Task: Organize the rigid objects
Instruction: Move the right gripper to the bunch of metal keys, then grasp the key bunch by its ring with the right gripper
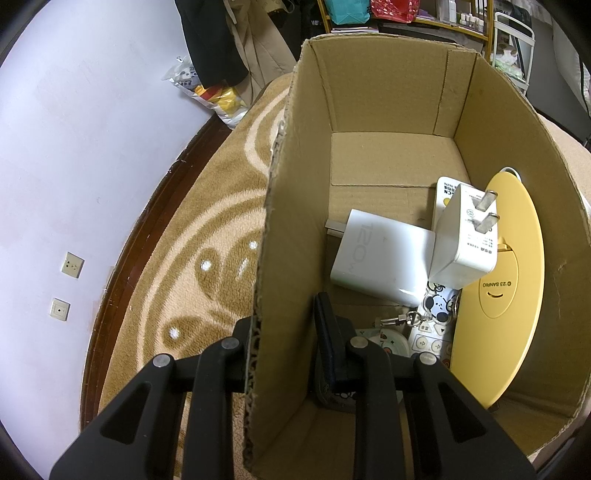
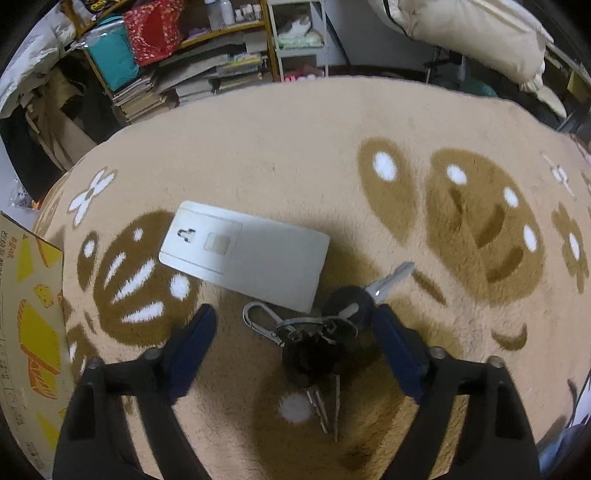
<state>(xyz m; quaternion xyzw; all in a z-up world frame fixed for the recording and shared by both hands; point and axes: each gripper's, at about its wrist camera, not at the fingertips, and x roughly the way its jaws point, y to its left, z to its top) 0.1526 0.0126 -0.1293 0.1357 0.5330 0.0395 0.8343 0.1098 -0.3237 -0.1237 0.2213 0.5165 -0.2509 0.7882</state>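
An open cardboard box (image 1: 388, 92) stands on the rug. Inside lie a white 120W charger (image 1: 380, 254), a second white plug adapter (image 1: 461, 243), a yellow round disc (image 1: 517, 266), a remote and a keychain charm (image 1: 437, 302). My left gripper (image 1: 291, 306) straddles the box's left wall. One dark finger (image 1: 328, 332) is pressed against the inside and the other is hidden outside. In the right wrist view, a bunch of keys (image 2: 314, 347) with a black fob and a carabiner lies on the rug. My right gripper (image 2: 293, 314) stands open around it. A white flat card (image 2: 243, 254) lies just beyond.
The beige rug (image 2: 295, 147) with brown and white patterns covers the floor. The printed outside of the box (image 2: 29, 314) shows at the left. Cluttered shelves (image 2: 207, 66) and a cushion (image 2: 461, 29) stand at the back. A lilac wall (image 1: 74, 147) with sockets borders the rug.
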